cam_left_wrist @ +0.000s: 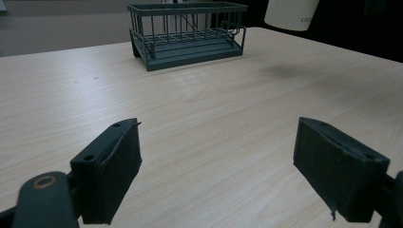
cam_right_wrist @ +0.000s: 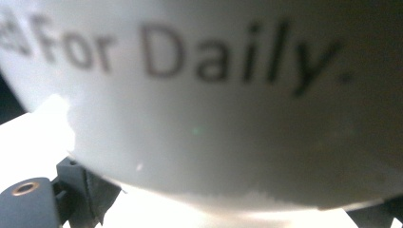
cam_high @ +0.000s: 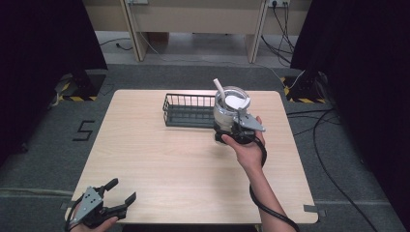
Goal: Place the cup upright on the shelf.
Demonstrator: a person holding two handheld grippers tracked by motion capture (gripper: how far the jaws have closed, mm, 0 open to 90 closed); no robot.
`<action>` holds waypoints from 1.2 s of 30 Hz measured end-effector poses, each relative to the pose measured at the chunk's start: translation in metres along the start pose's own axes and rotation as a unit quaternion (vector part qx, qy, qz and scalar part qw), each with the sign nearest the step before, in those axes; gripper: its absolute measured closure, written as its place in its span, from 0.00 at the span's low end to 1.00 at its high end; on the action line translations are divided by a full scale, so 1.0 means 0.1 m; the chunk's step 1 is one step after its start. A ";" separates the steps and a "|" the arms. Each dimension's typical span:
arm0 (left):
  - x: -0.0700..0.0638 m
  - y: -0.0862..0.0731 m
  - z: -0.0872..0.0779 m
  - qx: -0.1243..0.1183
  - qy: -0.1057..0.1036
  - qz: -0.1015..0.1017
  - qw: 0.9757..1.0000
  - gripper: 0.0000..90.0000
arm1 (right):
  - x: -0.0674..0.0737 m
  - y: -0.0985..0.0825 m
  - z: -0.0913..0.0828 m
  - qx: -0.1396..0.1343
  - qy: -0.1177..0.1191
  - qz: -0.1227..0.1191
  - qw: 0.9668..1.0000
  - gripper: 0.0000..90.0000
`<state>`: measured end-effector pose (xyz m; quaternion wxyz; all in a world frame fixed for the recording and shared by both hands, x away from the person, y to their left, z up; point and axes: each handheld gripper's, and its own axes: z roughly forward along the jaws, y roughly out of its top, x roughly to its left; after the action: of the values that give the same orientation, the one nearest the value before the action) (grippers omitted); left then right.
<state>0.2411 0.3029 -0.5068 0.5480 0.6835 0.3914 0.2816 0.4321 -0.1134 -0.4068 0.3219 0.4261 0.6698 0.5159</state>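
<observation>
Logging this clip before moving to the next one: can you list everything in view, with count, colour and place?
Cup: one, white with black lettering and a clear lid, held above the table's far right part, beside the basket.
Straw: one, white, sticking up from the cup.
Basket: one, dark wire, far middle of the table.
Table: one, light wood.
Cables: several, black, on the grey floor to the right.
Right tongs: one, black, shut on the cup, held in the person's right hand.
Left tongs: one, black, open, over the near left corner.
</observation>
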 end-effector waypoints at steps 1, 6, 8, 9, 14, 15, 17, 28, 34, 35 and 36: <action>0.00 0.00 0.00 0.000 0.000 0.000 1.000 0.17 | 0.00 0.02 0.01 -0.001 0.000 0.002 1.000 0.11; -0.01 0.01 0.00 -0.004 -0.001 0.000 1.000 0.17 | 0.01 0.07 0.07 0.000 0.000 0.005 1.000 0.11; -0.01 0.01 0.00 -0.005 -0.002 0.000 1.000 0.17 | 0.01 0.08 0.10 0.000 -0.001 0.006 1.000 0.11; -0.01 0.01 0.00 -0.005 -0.002 0.000 1.000 0.17 | 0.01 0.08 0.11 0.000 0.000 0.008 1.000 0.11; -0.01 0.01 0.00 -0.005 -0.003 0.000 1.000 0.17 | 0.02 0.10 0.17 0.002 -0.001 0.008 1.000 0.11; -0.01 0.01 0.00 -0.004 -0.003 0.001 1.000 0.18 | 0.02 0.11 0.17 0.002 -0.002 0.008 1.000 0.11; -0.01 0.01 0.00 -0.004 -0.003 0.000 1.000 0.18 | 0.02 0.12 0.18 0.001 -0.002 0.009 1.000 0.11; -0.02 0.01 0.00 -0.005 -0.005 0.000 1.000 0.18 | 0.02 0.25 0.27 -0.004 -0.009 0.008 1.000 0.11; -0.01 0.01 0.00 -0.006 -0.006 0.001 1.000 0.18 | 0.02 0.30 0.32 -0.005 -0.012 0.010 1.000 0.11; -0.01 0.01 0.00 -0.006 -0.006 0.001 1.000 0.18 | 0.02 0.30 0.32 -0.005 -0.012 0.010 1.000 0.11; -0.01 0.01 0.00 -0.006 -0.005 0.000 1.000 0.18 | 0.02 0.31 0.33 -0.006 -0.013 0.011 1.000 0.11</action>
<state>0.2404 0.3020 -0.5056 0.5543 0.6815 0.3870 0.2803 0.4672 -0.0945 -0.3855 0.3270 0.4383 0.6580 0.5177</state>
